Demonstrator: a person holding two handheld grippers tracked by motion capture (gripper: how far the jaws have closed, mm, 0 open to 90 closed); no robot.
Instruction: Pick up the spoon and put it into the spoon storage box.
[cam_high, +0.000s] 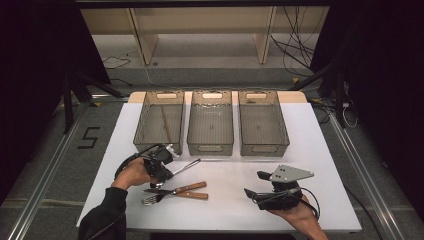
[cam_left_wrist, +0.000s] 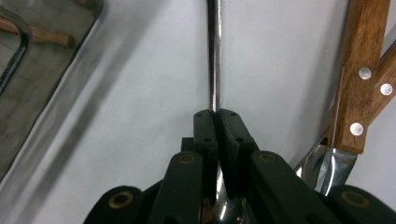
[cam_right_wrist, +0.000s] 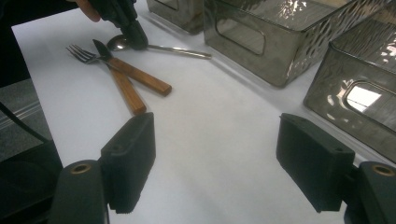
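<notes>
Left gripper pinching the spoon

The left gripper (cam_high: 165, 176) is clamping its jaws on the metal spoon (cam_left_wrist: 214, 56), lying on the white desk (cam_high: 225, 210) just near of the left basket (cam_high: 159, 121). A wooden-handled fork (cam_high: 172, 192) and knife (cam_high: 186, 194) are lying beside it. The right gripper (cam_right_wrist: 215, 158) is resting wide open, holding nothing.

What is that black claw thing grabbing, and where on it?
The left gripper pinches the metal spoon on its thin handle, close to the bowl. The right gripper holds nothing.
</notes>
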